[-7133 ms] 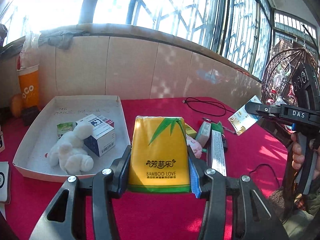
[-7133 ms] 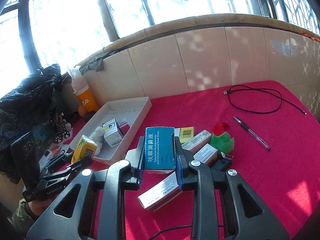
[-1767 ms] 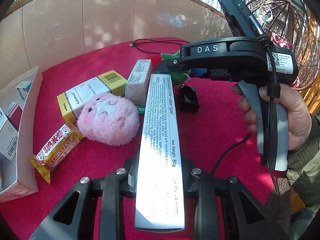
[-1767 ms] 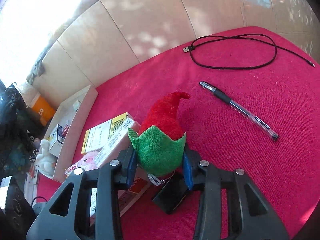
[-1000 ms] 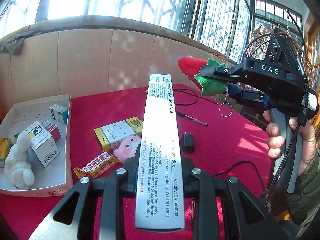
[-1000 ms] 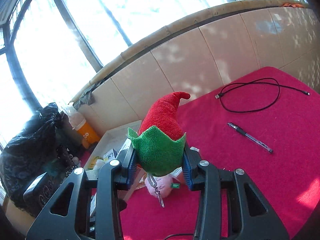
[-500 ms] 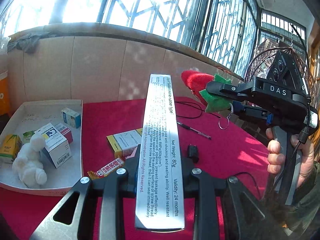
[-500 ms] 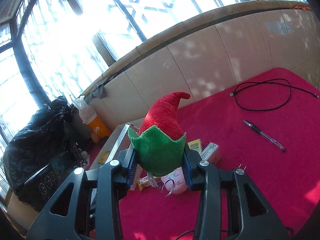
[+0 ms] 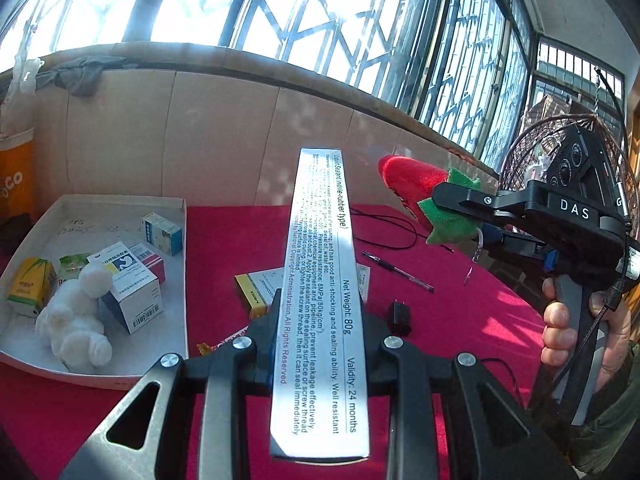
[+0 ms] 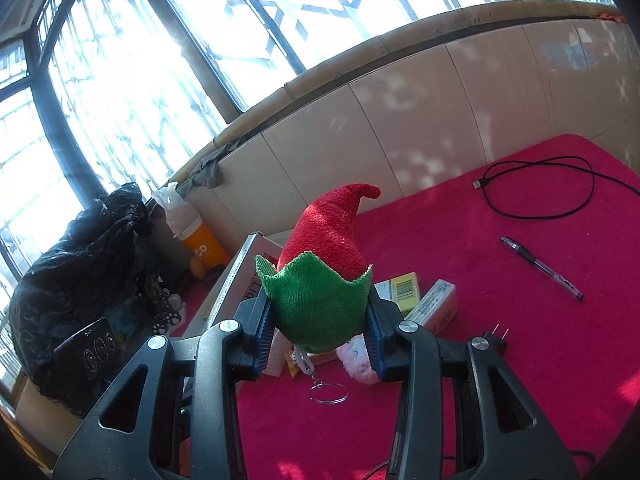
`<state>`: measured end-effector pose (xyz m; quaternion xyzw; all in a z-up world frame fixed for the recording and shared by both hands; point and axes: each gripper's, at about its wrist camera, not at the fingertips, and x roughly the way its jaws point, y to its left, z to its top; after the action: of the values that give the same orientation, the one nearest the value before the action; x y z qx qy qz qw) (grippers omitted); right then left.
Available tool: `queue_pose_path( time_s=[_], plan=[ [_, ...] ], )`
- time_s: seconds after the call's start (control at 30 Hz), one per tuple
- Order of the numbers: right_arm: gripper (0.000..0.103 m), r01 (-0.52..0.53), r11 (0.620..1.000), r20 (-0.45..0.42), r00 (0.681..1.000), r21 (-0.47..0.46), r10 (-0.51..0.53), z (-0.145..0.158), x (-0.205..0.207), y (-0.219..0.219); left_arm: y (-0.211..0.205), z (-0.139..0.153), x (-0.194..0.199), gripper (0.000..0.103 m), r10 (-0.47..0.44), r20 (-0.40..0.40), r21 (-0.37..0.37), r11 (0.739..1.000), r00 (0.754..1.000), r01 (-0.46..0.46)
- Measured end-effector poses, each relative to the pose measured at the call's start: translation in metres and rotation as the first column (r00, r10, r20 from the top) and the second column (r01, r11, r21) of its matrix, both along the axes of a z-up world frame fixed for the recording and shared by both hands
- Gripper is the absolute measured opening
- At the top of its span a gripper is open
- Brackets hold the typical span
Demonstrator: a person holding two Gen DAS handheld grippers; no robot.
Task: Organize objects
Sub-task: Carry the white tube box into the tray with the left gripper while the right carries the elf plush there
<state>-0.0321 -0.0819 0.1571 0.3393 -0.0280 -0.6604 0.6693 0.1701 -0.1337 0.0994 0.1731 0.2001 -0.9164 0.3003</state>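
Observation:
My left gripper (image 9: 318, 332) is shut on a long silver sealant box (image 9: 320, 272), which sticks out forward above the red table (image 9: 460, 320). A red and green plush hat toy (image 10: 328, 240) sits squeezed between the pads of my right gripper (image 10: 318, 320), and its key ring (image 10: 328, 394) dangles below. In the left wrist view the right gripper (image 9: 452, 216) is at the right, holding the toy (image 9: 412, 184) in the air, with a hand on its grip. The white tray (image 9: 100, 208) lies to the left with a white plush bunny (image 9: 76, 320), several boxes and a yellow tissue pack (image 9: 30, 284).
On the red table lie a yellow box (image 10: 400, 288), a white box (image 10: 434, 304), a pink plush (image 10: 356, 356), a snack bar (image 9: 224, 342), a black plug (image 10: 492, 340), a pen (image 10: 540, 268) and a black cable (image 10: 540, 192). An orange cup (image 10: 200, 244) and black bag (image 10: 80, 260) stand at the left.
Both grippers drifted left over the table with their loads still gripped. The tray has come further into the left view, and the pen and cable have slid right in the right view.

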Motion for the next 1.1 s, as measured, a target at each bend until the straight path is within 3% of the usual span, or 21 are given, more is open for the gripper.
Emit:
queue_pose_path(
  time_s=[0.6, 1.1],
  plan=[
    [0.038, -0.069, 0.997, -0.013, 0.998, 0.032, 0.07, -0.003, 0.026, -0.017, -0.017, 0.002, 0.031, 0.028, 0.084, -0.048, 0.013, 0.996, 0.995, -0.084],
    [0.038, -0.133, 0.989, -0.052, 0.989, 0.058, 0.136, 0.0, 0.053, -0.043, -0.039, 0.0, 0.071, 0.028, 0.177, -0.113, 0.05, 0.984, 0.978, -0.173]
  ],
)
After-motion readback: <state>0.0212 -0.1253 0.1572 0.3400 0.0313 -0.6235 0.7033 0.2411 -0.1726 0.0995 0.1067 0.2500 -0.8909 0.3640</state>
